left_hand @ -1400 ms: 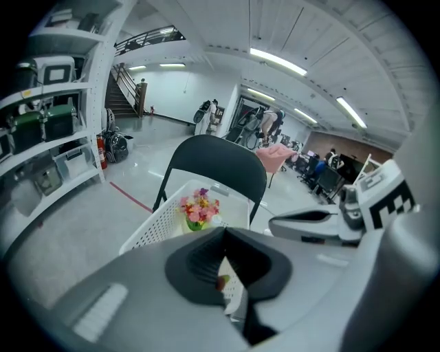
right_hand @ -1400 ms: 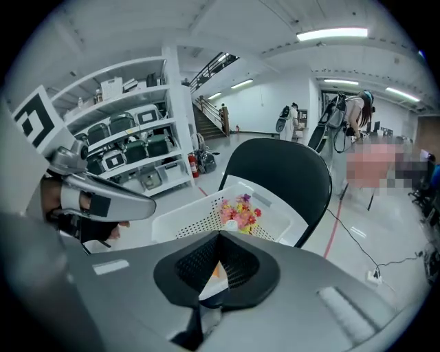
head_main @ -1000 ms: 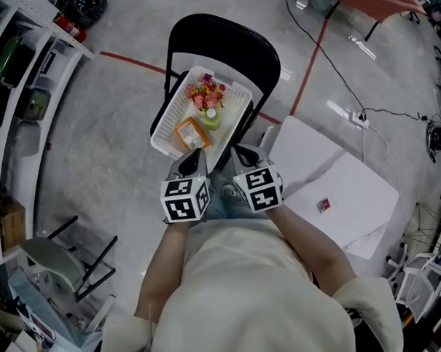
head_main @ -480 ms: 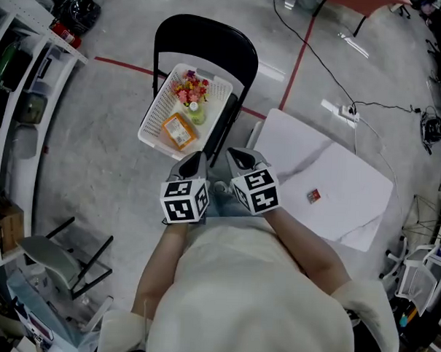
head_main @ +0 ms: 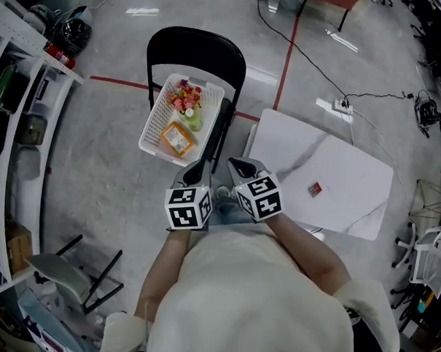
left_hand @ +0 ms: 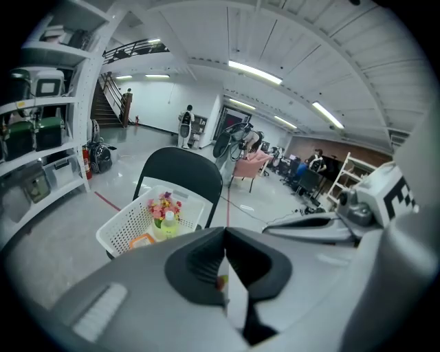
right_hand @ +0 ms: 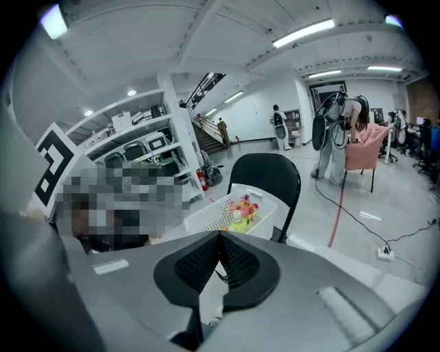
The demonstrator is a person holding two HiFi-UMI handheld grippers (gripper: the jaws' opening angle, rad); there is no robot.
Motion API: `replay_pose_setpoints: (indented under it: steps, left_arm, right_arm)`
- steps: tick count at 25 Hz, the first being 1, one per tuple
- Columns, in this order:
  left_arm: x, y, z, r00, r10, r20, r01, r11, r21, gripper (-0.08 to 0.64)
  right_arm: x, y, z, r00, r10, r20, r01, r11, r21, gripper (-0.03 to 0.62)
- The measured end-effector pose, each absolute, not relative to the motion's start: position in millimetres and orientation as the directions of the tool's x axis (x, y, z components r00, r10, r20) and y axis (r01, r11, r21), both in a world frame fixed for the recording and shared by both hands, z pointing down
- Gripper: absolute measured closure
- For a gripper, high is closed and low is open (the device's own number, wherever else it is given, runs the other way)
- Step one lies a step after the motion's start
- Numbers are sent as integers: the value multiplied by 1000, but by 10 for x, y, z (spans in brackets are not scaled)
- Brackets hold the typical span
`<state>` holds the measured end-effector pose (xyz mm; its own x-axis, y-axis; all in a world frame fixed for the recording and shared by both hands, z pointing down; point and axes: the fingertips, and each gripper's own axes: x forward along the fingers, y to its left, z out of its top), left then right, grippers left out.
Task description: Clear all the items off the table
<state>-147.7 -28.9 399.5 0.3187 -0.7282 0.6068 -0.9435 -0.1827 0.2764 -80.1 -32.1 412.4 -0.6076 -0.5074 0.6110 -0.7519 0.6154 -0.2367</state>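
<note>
Head view: the black chair (head_main: 197,50) carries a white basket (head_main: 155,125) on its seat, with flowers (head_main: 183,98), a green bottle (head_main: 192,119) and an orange packet (head_main: 178,138) inside. Just right of the chair stands the white table (head_main: 352,170). One small red item (head_main: 315,189) lies on it, its print too small for me to read. Shelving (head_main: 12,97) lines the floor left of the chair, and a power strip (head_main: 333,106) lies to its right.

My left hand-held gripper (head_main: 197,167) and right hand-held gripper (head_main: 239,165) hover at the chair's front edge.

Left gripper view: jaws clenched on nothing, the chair ahead and unobstructed.

Right gripper view: jaws clenched, empty, the chair straight ahead.
</note>
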Motion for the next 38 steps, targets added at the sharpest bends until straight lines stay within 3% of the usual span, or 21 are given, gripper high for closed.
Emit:
replay_pose_setpoints:
  steps: [18, 38]
  left_arm:
    - [-1420, 344, 4002, 478, -640, 602, -875, -408, 261, 552]
    - [-513, 903, 4127, 674, -438, 595, -697, -645, 314, 552]
  right_arm:
    - [-417, 539, 4177, -393, -663, 638, -915, 350, -200, 594]
    - [572, 1381, 4219, -114, -749, 652, -990, 32, -136, 594]
